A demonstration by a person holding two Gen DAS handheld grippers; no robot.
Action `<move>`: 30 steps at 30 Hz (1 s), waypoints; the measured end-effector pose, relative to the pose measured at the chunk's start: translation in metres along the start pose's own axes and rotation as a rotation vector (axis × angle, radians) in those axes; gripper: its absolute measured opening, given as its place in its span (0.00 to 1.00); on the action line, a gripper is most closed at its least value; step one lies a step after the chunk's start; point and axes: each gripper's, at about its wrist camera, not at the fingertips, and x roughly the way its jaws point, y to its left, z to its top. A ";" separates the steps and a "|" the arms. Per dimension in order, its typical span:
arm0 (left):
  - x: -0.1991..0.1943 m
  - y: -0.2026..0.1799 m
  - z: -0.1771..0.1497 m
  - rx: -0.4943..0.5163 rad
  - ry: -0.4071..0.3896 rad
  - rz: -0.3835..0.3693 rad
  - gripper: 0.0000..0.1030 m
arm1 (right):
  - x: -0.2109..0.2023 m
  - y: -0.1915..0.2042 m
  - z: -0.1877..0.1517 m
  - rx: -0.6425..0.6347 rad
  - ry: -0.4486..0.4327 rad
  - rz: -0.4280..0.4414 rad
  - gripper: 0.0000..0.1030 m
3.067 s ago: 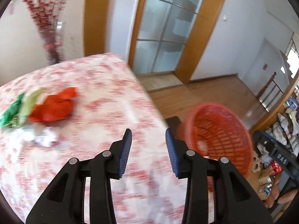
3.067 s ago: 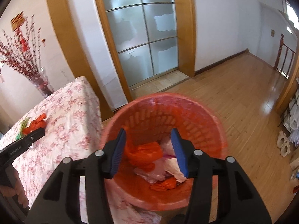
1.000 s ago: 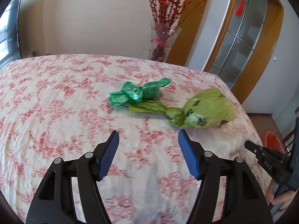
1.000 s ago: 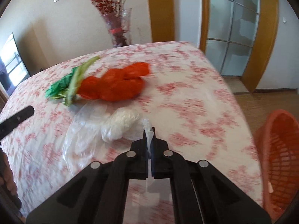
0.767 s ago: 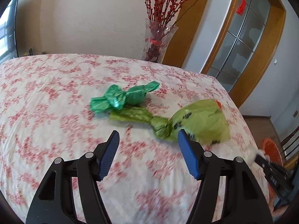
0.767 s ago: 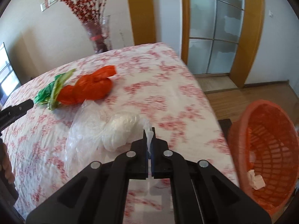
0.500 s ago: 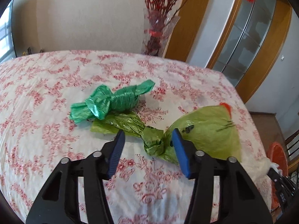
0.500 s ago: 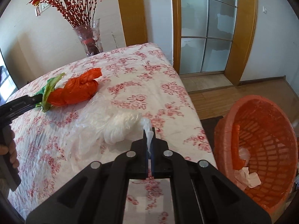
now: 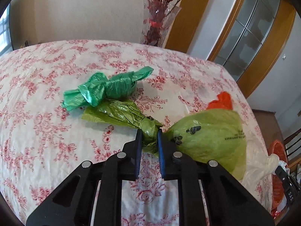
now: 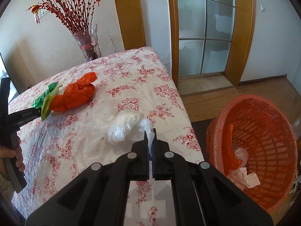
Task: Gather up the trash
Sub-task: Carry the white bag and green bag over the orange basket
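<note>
left gripper [image 9: 149, 134]: jaws pinched on knot of lime bag [image 9: 210, 137]; bag's bulk fills space to its right
left of it: dark green bag [image 9: 105, 89] touching lime bag's tail, blocks far-left; bare cloth [image 9: 37, 131] near-left is open
behind lime bag: orange bag [image 10: 75, 94] pressed against it, no gap
right gripper [image 10: 150, 141]: clamped on clear bag [image 10: 126, 127]; bag sits just ahead of the tips
table's far end: vase [image 10: 88, 43] by the wall, well apart from the bags
right of table: floor gap to basket [image 10: 252, 150]; mouth tilted toward table, trash low inside, room above it
</note>
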 end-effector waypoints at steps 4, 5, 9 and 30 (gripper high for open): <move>-0.022 -0.001 0.003 0.016 -0.042 -0.004 0.14 | -0.014 0.001 0.004 0.002 -0.027 0.008 0.03; -0.026 -0.003 0.004 0.020 -0.049 -0.006 0.14 | -0.017 0.001 0.004 0.001 -0.032 0.010 0.03; -0.048 -0.011 0.006 0.044 -0.083 -0.024 0.14 | -0.031 0.004 0.008 -0.001 -0.058 0.016 0.03; -0.107 -0.137 -0.032 0.250 -0.134 -0.203 0.14 | -0.106 -0.072 0.002 0.138 -0.179 -0.070 0.03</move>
